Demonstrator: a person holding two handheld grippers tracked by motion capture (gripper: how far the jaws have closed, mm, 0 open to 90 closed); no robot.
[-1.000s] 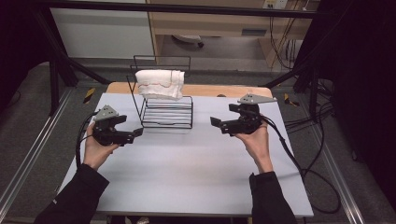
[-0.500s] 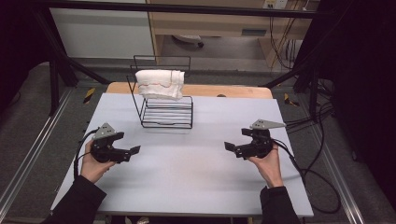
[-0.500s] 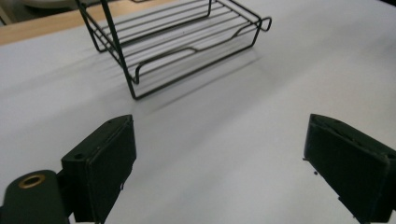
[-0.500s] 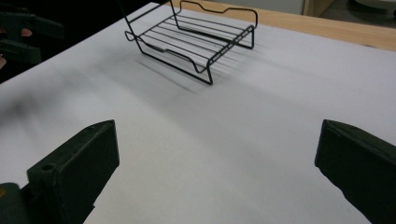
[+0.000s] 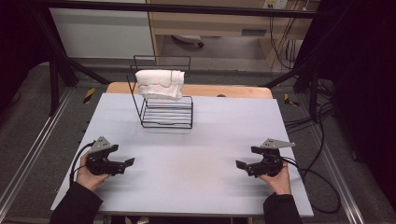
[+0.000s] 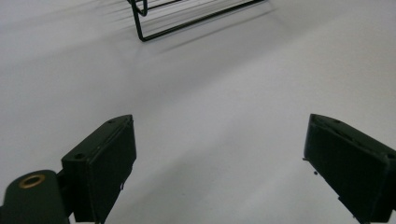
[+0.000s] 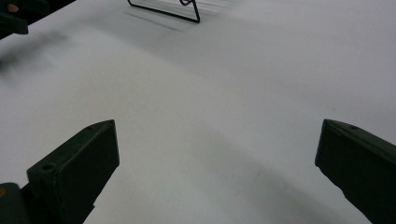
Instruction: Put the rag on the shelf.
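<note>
My left gripper [image 5: 122,164] and right gripper [image 5: 243,166] rest low at near bench [image 5: 205,140] corners, jaws wide apart, empty, likely parked. Folded white towel [image 5: 160,83] drapes over black wire rack [image 5: 164,108], far centre, well apart from both.

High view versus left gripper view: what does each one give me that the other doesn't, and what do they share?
High view alone: the folded white towel draped over the top of the black wire rack, the person's hands, and the right hand-held gripper near the table's right edge. Left gripper view alone: a close look at the left hand-held gripper, its jaws wide apart with nothing between them. Shared: the white table and the rack's base wires.
</note>
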